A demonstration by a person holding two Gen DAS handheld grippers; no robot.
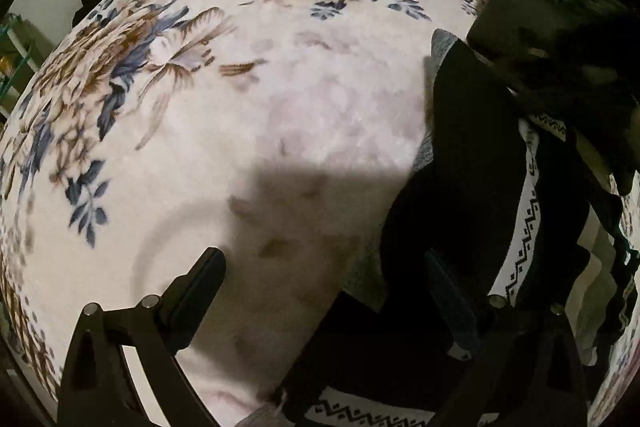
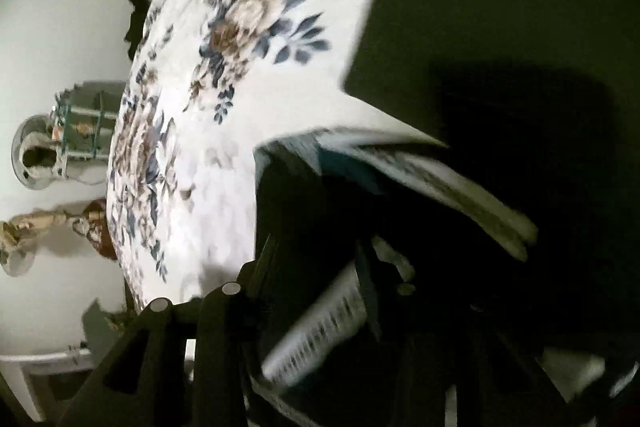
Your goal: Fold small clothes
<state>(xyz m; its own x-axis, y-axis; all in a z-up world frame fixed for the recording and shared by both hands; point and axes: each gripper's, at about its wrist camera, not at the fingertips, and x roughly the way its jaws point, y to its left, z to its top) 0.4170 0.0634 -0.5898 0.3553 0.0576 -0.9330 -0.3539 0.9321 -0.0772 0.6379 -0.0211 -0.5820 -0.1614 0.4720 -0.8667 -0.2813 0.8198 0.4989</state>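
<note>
The left wrist view shows the left gripper (image 1: 320, 303) spread wide and holding nothing, over the edge of the black cloth with white zigzag bands (image 1: 460, 195) on the soft white blanket with blue and brown flowers (image 1: 240, 107). There is lots of bare blanket on the left for folding. The right gripper (image 2: 316, 291) is blurry, so I cannot tell its grip.

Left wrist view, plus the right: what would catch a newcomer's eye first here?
The white blanket with blue and brown flowers fills most of both views. Against it, at the right of the left wrist view, lies a black garment with a white zigzag band. The left gripper stands wide open over its edge; the right wrist view is blurred, with the same banded cloth between its fingers.
</note>
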